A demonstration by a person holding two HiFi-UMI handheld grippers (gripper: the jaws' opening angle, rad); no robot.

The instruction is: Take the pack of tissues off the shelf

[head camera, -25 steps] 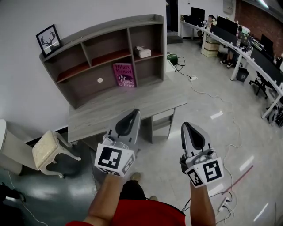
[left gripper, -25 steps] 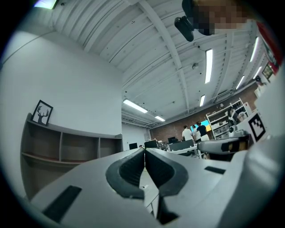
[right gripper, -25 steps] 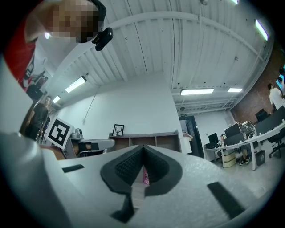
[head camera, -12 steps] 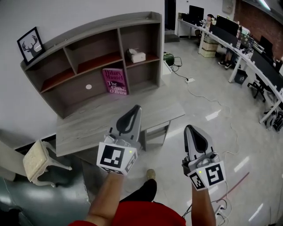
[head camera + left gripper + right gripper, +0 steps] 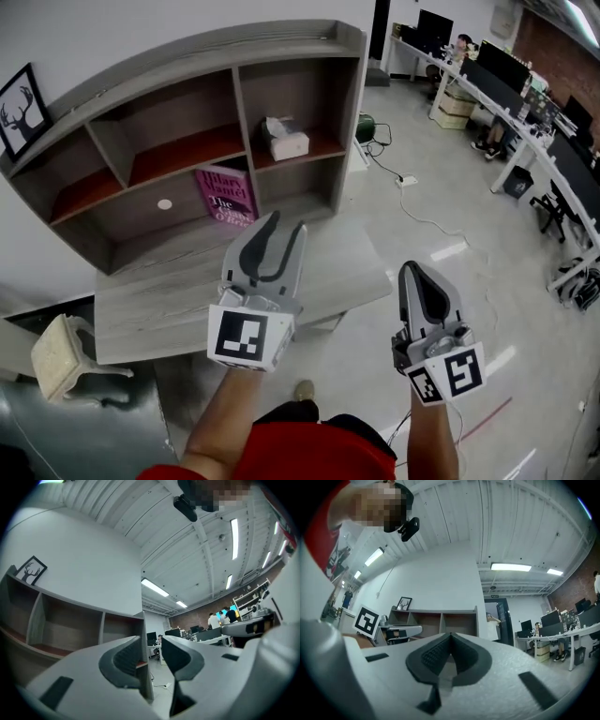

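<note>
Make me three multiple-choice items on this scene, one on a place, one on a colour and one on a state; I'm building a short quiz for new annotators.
1. Where is the tissue pack?
A. On the desk
B. In the upper right compartment of the shelf
C. On the floor

2. What colour is the cover of the book standing in the shelf?
A. Green
B. Yellow
C. Pink

3. How do the jaws of the right gripper stand?
A. Together, with nothing between them
B. Clamped on the tissue pack
C. Wide apart

Answers:
1. B: the head view shows the pack on the board of the top right compartment.
2. C: the cover is plainly pink against the grey shelf.
3. A: the right gripper view shows its pads meeting at the tip, with no object there.
</note>
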